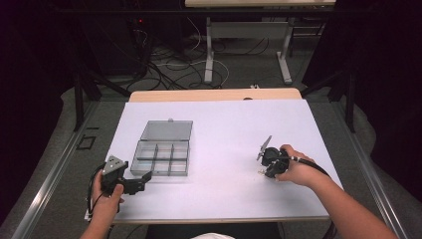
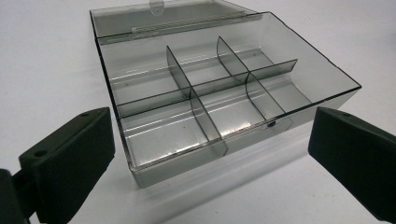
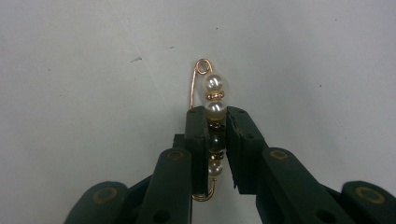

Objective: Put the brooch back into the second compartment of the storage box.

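Right gripper (image 3: 215, 140) clamps the pearl pin (image 3: 212, 105) lower centre, thin grip; it may twist out. Left gripper (image 2: 210, 154) wide open, empty, by box (image 2: 224, 79).

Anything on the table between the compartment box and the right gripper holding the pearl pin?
Nothing: in the high view, the white table is bare between the compartment box and the right gripper.
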Tool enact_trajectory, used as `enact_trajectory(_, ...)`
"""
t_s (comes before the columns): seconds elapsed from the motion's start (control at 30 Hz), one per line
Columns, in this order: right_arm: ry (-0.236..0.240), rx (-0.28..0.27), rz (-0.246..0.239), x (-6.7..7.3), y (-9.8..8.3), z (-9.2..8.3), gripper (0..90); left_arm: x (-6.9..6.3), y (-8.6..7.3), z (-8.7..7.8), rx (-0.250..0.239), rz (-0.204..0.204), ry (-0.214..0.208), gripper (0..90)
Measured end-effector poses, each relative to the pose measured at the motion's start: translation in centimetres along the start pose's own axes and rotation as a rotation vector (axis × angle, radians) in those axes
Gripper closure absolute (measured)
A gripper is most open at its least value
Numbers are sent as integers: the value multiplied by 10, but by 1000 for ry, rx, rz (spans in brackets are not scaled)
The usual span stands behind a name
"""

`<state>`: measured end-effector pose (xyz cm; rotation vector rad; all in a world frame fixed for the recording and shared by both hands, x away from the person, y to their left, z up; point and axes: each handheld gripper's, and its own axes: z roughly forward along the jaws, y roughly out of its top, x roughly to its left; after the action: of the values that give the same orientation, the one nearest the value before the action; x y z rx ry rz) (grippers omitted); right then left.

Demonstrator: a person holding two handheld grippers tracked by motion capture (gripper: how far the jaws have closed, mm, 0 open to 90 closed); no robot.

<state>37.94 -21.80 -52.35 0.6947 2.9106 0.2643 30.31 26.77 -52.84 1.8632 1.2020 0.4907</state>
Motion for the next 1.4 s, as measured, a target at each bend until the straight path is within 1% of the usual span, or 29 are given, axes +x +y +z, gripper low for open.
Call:
enact_trajectory(0.1, -2, 1, 1, 0, 0, 0, 797, 0, 0, 0, 0, 0, 1, 4)
enact_trajectory(0.13, 12, 4, 4, 0, 0, -1, 798, 0, 0, 0, 0, -1, 1, 4)
enact_trajectory(0.17, 16, -18, 21, 1, -1, 0, 797, 0, 0, 0, 0, -1, 1, 4)
enact_trajectory(0.2, 6, -19, 23, 1, -1, 0, 798, 0, 0, 0, 0, -1, 1, 4)
enact_trajectory(0.23, 18, -24, 11, 0, -1, 0, 797, 0, 0, 0, 0, -1, 1, 4)
enact_trajectory(0.3, 11, -27, 15, 1, -1, -1, 798, 0, 0, 0, 0, -1, 1, 4)
enact_trajectory(0.33, 4, -26, 7, 1, 0, -2, 797, 0, 0, 0, 0, -1, 1, 4)
enact_trajectory(0.37, 10, -27, 11, 2, 0, -3, 798, 0, 0, 0, 0, -1, 1, 4)
enact_trajectory(0.4, -12, -32, 0, 1, 0, -3, 798, 0, 0, 1, 0, -2, 1, 4)
enact_trajectory(0.43, -17, -26, 5, 3, 1, -5, 798, 0, 0, 1, 0, -1, 1, 4)
enact_trajectory(0.5, -21, -30, 2, 3, 1, -6, 798, 0, 0, 1, 0, -1, 1, 4)
enact_trajectory(0.53, -22, -32, 10, 3, 1, -6, 798, 0, 0, 1, 0, -1, 0, 4)
enact_trajectory(0.57, -15, -43, 15, 2, 1, -7, 798, 0, 0, 1, 0, -1, 0, 4)
enact_trajectory(0.6, -8, -32, 9, 1, 2, -8, 798, 0, 0, 1, 0, -1, 0, 4)
enact_trajectory(0.63, -23, -63, 9, 1, 2, -7, 798, 0, 0, 1, 0, -1, 1, 4)
enact_trajectory(0.67, -17, -63, 22, 2, 2, -8, 798, 0, 0, 1, 0, -2, 1, 4)
enact_trajectory(0.7, -11, -80, 18, 1, 3, -8, 798, 0, 0, 1, 0, -2, 1, 4)
enact_trajectory(0.83, -16, -93, 32, 1, 5, -11, 798, 0, 0, 1, 0, -2, 1, 4)
enact_trajectory(0.87, -28, -77, 22, 1, 6, -13, 797, 0, 0, 1, 0, -2, 1, 4)
enact_trajectory(0.9, -33, -70, 24, 1, 7, -14, 798, 0, 0, 1, 0, -2, 1, 4)
enact_trajectory(0.93, -35, -80, 25, 1, 8, -15, 798, 0, 0, 1, 0, -2, 1, 4)
enact_trajectory(0.97, -19, -62, 25, 1, 9, -17, 798, 0, 0, 1, 0, -2, 1, 4)
enact_trajectory(1.0, -26, -112, 33, 1, 9, -14, 798, 0, 0, 1, 0, -2, 1, 4)
enact_trajectory(1.1, -32, -124, 35, 2, 12, -16, 798, 0, 0, 1, 0, -2, 0, 4)
enact_trajectory(1.13, -33, -150, 36, 2, 13, -15, 798, 0, 0, 1, 0, -2, 0, 4)
enact_trajectory(1.17, -25, -136, 29, 2, 15, -17, 798, 0, 0, 1, 0, -2, 0, 4)
enact_trajectory(1.27, -28, -153, 33, 5, 21, -18, 798, 0, 0, 1, 0, -2, 1, 4)
enact_trajectory(1.4, -25, -179, 16, 8, 31, -19, 798, 0, 0, 1, 0, -2, 0, 4)
